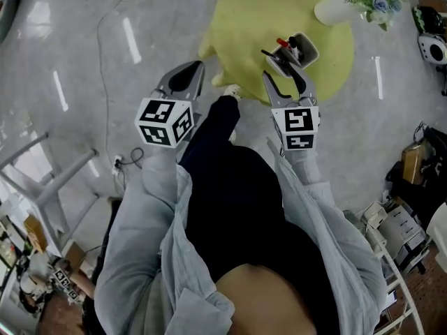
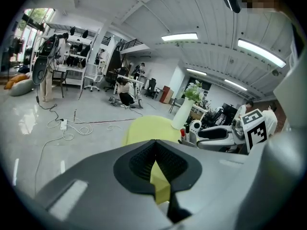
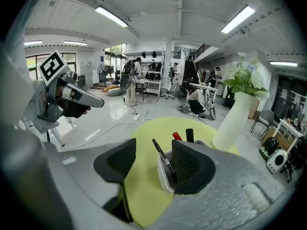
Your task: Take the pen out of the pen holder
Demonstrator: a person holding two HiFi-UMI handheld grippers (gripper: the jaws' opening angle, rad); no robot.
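A white pen holder stands on the round yellow table. A thin black pen leans left out of it, beside a red-capped marker and a black marker. My right gripper is open at the holder, with the black pen in the gap between its pads and touching neither; the right pad hides part of the holder. In the head view it sits just in front of the holder. My left gripper is shut on nothing, off the table's left edge.
A tall white vase with flowers stands on the table behind the holder. Cables and a power strip lie on the shiny floor to the left. A white chair and cluttered shelves flank the person.
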